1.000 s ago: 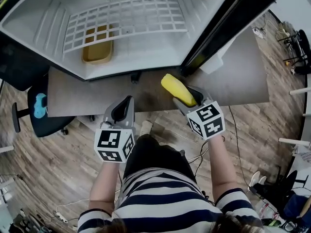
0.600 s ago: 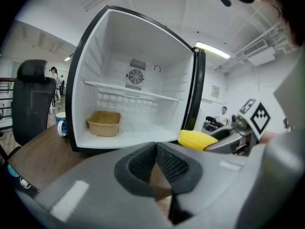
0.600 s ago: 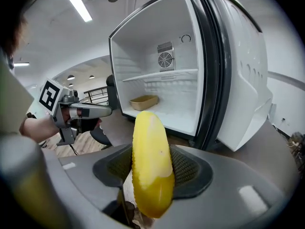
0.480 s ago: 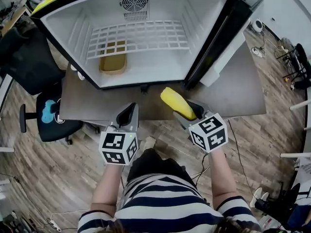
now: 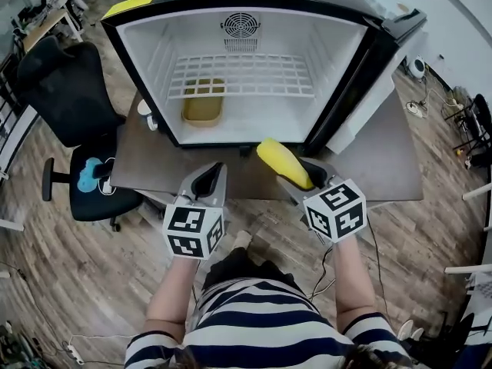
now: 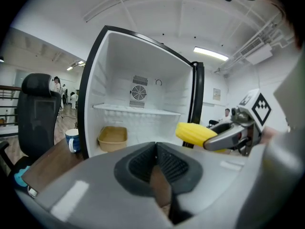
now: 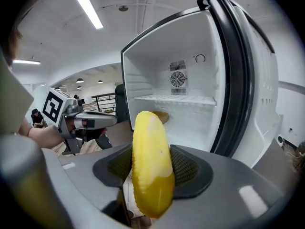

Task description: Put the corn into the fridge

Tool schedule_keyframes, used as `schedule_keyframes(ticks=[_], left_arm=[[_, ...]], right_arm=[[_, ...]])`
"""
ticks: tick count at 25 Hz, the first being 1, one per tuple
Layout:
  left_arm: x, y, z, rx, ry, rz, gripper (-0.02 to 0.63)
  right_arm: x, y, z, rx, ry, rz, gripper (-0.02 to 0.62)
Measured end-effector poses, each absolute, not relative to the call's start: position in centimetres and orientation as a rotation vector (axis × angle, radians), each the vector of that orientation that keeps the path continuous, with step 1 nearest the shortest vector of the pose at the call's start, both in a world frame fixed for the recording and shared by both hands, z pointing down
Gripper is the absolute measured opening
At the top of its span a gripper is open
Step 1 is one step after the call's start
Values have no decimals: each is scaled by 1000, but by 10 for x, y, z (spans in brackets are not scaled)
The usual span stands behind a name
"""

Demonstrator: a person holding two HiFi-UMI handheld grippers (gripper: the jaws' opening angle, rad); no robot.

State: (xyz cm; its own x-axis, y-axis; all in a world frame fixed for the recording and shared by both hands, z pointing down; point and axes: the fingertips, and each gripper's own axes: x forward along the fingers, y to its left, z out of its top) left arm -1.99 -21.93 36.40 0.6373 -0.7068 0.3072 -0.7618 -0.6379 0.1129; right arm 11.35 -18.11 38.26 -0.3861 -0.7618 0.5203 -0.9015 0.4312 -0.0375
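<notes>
One corn [image 5: 283,162], one fridge [image 5: 177,37], one tub [image 5: 203,108]

left gripper [image 5: 209,177] closed, right gripper [image 5: 304,177] clamped

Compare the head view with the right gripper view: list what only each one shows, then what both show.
Head view only: the person's striped shirt and the marker cube on the right hand-held gripper. Right gripper view only: the ceiling light and that gripper's ribbed pads pressing the corn. Both: the corn, the open fridge with its wire shelf, and the left hand-held gripper.
</notes>
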Motion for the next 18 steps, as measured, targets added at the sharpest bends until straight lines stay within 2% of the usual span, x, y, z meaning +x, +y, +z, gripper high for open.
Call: schedule_keyframes(ticks=[18], left_arm=[[-74, -262, 312, 2629, -1416, 259, 0]], right_arm=[[59, -272, 303, 1341, -2372, 208, 244]])
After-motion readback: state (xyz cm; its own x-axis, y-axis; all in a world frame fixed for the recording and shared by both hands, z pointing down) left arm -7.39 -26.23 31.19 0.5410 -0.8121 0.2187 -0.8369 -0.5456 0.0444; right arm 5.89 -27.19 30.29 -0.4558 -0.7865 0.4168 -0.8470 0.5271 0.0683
